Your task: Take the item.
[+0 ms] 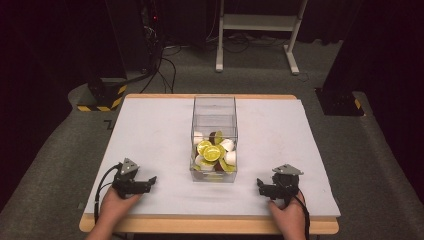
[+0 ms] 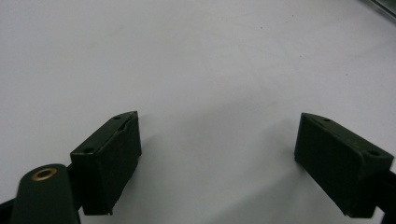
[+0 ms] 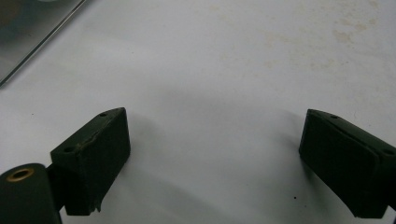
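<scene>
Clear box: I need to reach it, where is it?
In the high view the clear box stands mid-table, between the left gripper and right gripper.

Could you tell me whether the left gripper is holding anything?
No, the left gripper has its jaws wide apart with just bare white table between them.

In the high view we cannot tell what the small yellow-green, white and brown pieces (image 1: 214, 152) heaped in the clear plastic box (image 1: 214, 107) are. In the gripper views that box is cut off at a corner (image 2: 385, 5) (image 3: 32, 32), blurred. Both forearms leave the bottom edge.
</scene>
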`<state>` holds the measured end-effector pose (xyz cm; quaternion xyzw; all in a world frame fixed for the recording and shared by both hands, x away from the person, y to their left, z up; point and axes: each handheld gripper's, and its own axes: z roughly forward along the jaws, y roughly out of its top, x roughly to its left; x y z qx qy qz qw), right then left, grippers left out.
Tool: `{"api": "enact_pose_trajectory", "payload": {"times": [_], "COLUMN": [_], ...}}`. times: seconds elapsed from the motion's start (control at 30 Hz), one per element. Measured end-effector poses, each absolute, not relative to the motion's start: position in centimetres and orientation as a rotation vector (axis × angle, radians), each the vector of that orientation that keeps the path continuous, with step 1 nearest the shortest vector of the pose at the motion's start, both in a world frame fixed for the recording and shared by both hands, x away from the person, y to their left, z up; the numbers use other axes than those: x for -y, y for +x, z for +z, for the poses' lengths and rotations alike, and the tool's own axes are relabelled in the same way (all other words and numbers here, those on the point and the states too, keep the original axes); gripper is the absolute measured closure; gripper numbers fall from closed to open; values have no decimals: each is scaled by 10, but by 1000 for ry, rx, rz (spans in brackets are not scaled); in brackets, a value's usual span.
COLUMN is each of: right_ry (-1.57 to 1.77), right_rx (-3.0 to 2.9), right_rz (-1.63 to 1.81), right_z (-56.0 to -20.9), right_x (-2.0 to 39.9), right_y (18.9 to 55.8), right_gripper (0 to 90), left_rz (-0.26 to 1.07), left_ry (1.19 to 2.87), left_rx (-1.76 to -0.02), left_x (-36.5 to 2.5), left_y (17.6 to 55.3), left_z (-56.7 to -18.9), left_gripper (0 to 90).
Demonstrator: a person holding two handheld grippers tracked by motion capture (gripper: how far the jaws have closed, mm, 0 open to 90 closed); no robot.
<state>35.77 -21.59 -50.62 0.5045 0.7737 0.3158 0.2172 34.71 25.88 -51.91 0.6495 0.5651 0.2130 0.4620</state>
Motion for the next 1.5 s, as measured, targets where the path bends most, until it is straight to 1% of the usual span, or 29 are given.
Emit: {"api": "enact_pose_trajectory", "payload": {"times": [0.43,0.57,0.73,0.83,0.87,1.07,1.5], "right_ry": [1402,1400,1399,1399,1399,1400,1400], "right_rx": [-2145,-2145,-2145,-2145,-2144,-2145,-2146], "right_rz": [878,878,878,879,879,880,878], "right_z": [-506,-506,-506,-506,-506,-506,-506], "right_x": [216,216,216,216,216,216,216], "right_y": [358,358,358,358,358,358,358], "right_gripper": [83,84,84,85,84,84,85], "left_rz": [514,497,475,482,479,469,408], "left_ry": [1581,1609,1572,1572,1547,1564,1543], "left_rx": [-1403,-1402,-1416,-1402,-1403,-1366,-1330], "left_x": [-258,-260,-261,-262,-261,-260,-254], "left_y": [348,350,354,356,357,353,350], "left_z": [-518,-516,-512,-508,-507,-505,-500], "left_gripper": [151,156,156,156,157,157,164]}}
